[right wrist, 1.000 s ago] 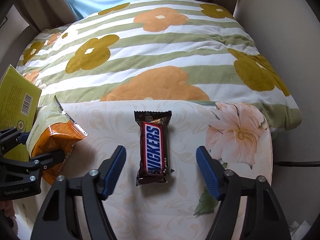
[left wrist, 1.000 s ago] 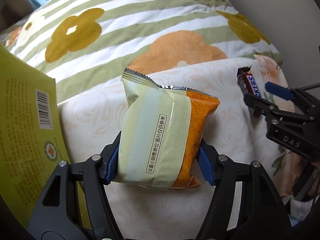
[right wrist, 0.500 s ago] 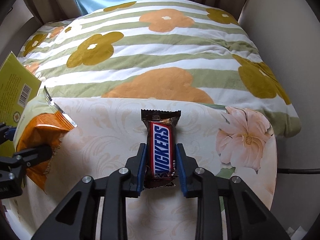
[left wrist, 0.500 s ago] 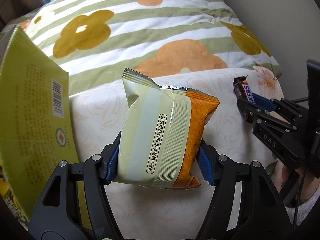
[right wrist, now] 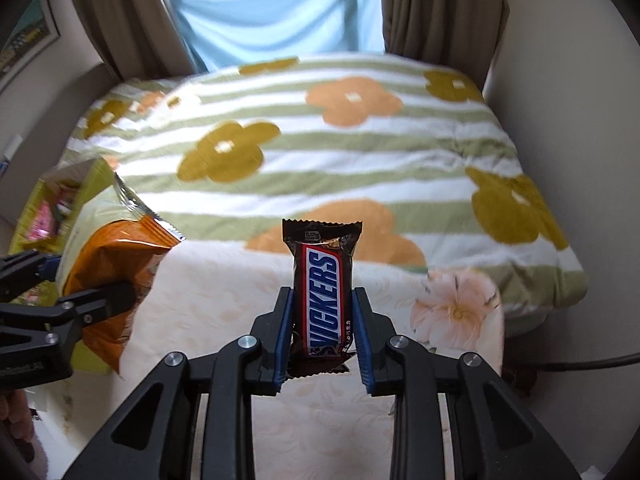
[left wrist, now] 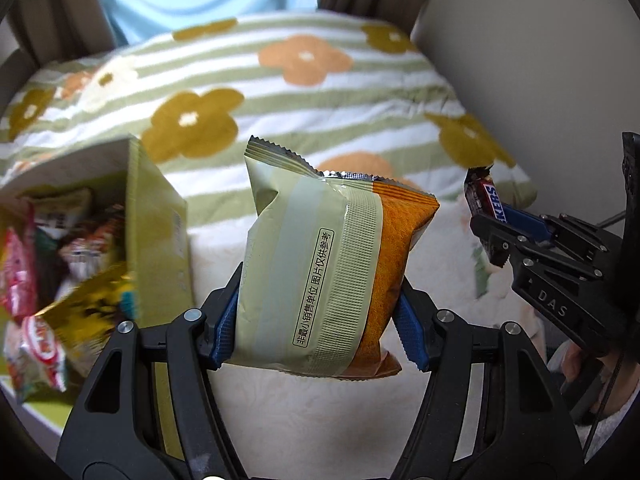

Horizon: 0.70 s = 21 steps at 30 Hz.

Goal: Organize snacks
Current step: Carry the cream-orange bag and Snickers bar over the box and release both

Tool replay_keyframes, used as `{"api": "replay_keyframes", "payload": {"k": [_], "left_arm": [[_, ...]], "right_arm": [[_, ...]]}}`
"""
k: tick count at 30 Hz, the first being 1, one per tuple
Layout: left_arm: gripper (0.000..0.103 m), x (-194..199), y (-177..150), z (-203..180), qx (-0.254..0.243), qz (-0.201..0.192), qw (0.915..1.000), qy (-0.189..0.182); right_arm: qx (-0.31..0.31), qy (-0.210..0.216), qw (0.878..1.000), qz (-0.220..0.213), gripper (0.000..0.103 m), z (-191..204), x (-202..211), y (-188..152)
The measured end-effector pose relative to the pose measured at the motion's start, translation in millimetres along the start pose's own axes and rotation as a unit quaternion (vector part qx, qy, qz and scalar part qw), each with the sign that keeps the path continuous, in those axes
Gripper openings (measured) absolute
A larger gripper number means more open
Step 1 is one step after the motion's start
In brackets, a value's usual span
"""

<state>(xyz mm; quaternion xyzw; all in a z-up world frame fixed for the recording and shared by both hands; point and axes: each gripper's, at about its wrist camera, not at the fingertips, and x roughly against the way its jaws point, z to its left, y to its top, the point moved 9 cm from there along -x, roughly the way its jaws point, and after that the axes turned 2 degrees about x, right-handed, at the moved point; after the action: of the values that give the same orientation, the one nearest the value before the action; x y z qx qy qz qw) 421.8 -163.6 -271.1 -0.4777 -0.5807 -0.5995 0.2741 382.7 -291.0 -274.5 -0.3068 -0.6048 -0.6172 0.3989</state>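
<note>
My left gripper [left wrist: 320, 326] is shut on a pale green and orange snack bag [left wrist: 332, 264] and holds it up above the cream table [left wrist: 304, 420]. The bag also shows at the left of the right wrist view [right wrist: 112, 264]. My right gripper [right wrist: 322, 334] is shut on a Snickers bar [right wrist: 324, 296], lifted off the table [right wrist: 224, 296]. The bar and right gripper show at the right of the left wrist view [left wrist: 486, 200]. A yellow-green box [left wrist: 156, 216] holding several wrapped snacks stands open at the left.
A flower-patterned green striped blanket [right wrist: 320, 148] covers the bed behind the table. Brown curtains [right wrist: 432, 12] and a light blue window cover [right wrist: 276, 16] are at the back. A wall [right wrist: 580, 120] runs along the right. A cable [right wrist: 580, 362] lies by the table's right edge.
My right gripper closed on the Snickers bar and lifted it off the table. Both grippers rose, and the left view now looks into the open snack box at the left.
</note>
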Motion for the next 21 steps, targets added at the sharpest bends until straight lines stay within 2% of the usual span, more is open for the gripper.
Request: {"api": "replay_keyframes", "payload": {"k": [3, 11, 17, 21], "left_arm": [[0.062, 33, 7, 7, 0.017, -0.036, 0.9992, 0.006], [0.062, 97, 10, 57, 0.066, -0.088, 0.9931, 0.038], [0.062, 123, 11, 127, 0.105, -0.105, 0.9879, 0.045], [0.062, 125, 10, 176, 0.113, -0.105, 0.9869, 0.047]], "right_arm": [[0.019, 0.019, 0.999, -0.021, 0.026, 14, 27, 15], [0.072, 0.065, 0.993, -0.063, 0.026, 68, 66, 45], [0.105, 0.095, 0.987, -0.077, 0.026, 129, 72, 58], [0.117, 0.103, 0.984, -0.083, 0.026, 175, 68, 65]]}}
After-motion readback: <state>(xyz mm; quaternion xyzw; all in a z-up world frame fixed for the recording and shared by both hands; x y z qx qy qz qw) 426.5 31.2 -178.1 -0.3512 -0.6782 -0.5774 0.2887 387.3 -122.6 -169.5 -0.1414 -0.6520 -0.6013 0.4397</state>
